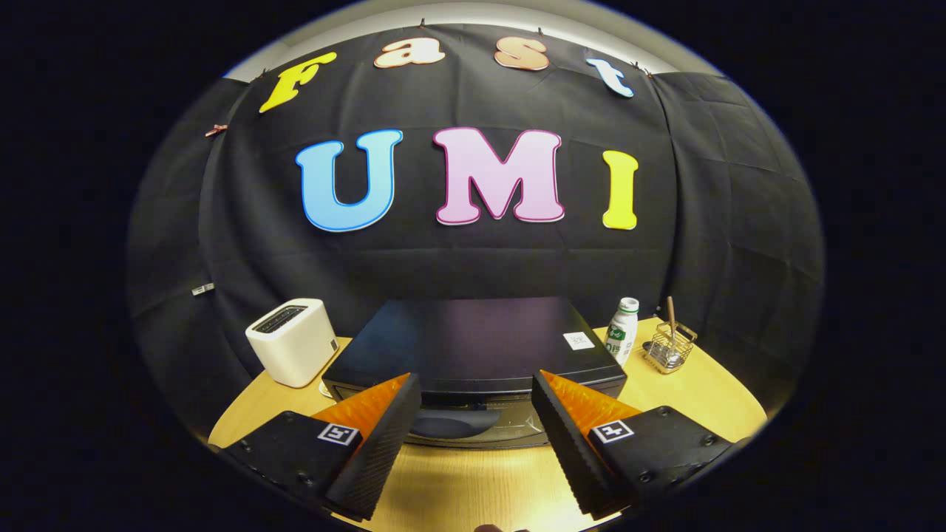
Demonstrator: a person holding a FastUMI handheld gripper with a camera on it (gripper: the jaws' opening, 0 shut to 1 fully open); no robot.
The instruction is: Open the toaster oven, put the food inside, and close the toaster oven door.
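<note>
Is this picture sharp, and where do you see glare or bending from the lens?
Gripper view: mostly sharp; fisheye bends the wooden table edge into a curve. The toaster oven top shows a soft purple sheen, its door glass a pale reflection. Bright light falls on the table between the fingers of the open gripper. The white toaster is evenly lit.

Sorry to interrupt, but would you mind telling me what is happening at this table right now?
A person is holding a handheld gripper with its fingers spread open, holding nothing, aimed at the front of a black toaster oven on a round wooden table. The oven door appears shut, with its handle lying between the fingertips, so opening looks like the next step. A white toaster stands to the oven's left; a small bottle and a wire basket stand to its right.
</note>
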